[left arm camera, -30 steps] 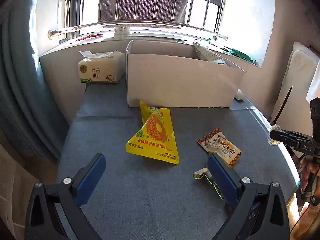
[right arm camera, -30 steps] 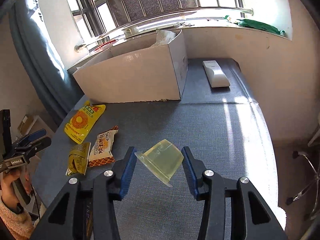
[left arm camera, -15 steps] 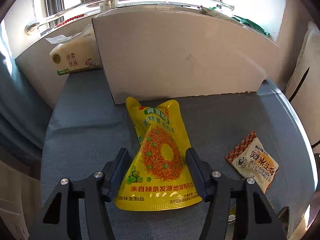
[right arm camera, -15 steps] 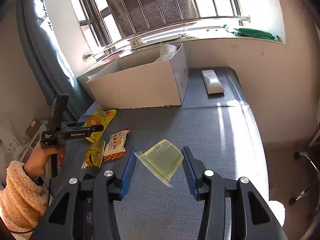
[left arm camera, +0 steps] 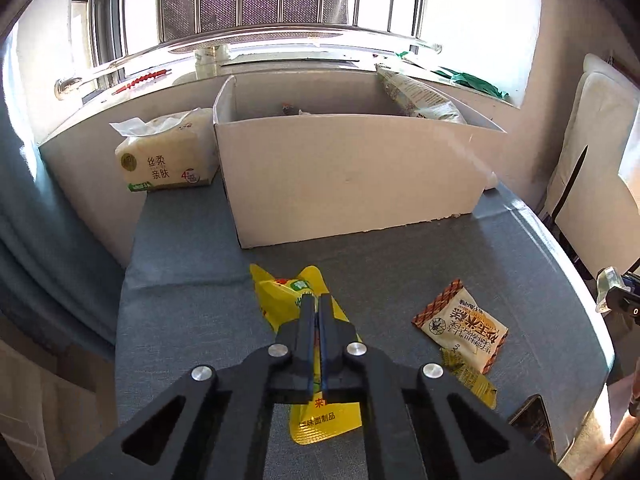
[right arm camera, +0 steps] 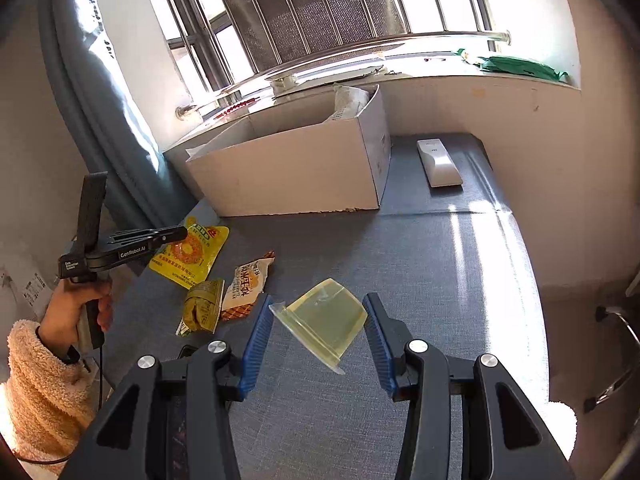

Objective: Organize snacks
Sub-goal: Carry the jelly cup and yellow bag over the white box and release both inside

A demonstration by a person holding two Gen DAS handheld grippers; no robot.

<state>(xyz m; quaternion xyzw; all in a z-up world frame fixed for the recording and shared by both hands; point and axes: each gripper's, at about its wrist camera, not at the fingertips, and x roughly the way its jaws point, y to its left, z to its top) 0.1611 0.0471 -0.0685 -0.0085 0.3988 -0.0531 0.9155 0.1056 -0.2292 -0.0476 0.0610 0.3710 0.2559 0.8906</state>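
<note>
the left gripper (left arm camera: pixel 316 308) has just been closing, and its jaws are now sitting pressed together on the one yellow snack pouch (left arm camera: pixel 304 424), pinching the packet in a fold along its middle; the pouch is showing above and below the fingers, and from the right wrist view it is lying on the blue-grey table (left arm camera: pixel 400 264) under the gripper's tip. the right gripper (right arm camera: pixel 318 320) is holding its two blue pads (right arm camera: pixel 256 344) partly apart with one clear jelly cup (right arm camera: pixel 324 322) clamped between them, the cup tilted with its rim toward the lower left.

counting the loose snacks on the table: one yellow pouch, one white-and-orange packet (left arm camera: pixel 464 324) to the right of it, and one small olive-gold wrapper (left arm camera: pixel 468 380) touching that packet's near edge. that is making three on the cloth, plus the one cup in the air.

one white cardboard box (left arm camera: pixel 352 184) is standing open at the back of the table, with one pale bag (left arm camera: pixel 416 96) leaning out of its right end and a small item or two inside, too small to count. one pack of tissues (left arm camera: pixel 164 156) is sitting just left of the box. one white remote-like device (right arm camera: pixel 438 158) is lying to the box's right. a hand (right arm camera: pixel 76 308) in a fluffy cream sleeve (right arm camera: pixel 40 380) is gripping the left gripper's handle.
</note>
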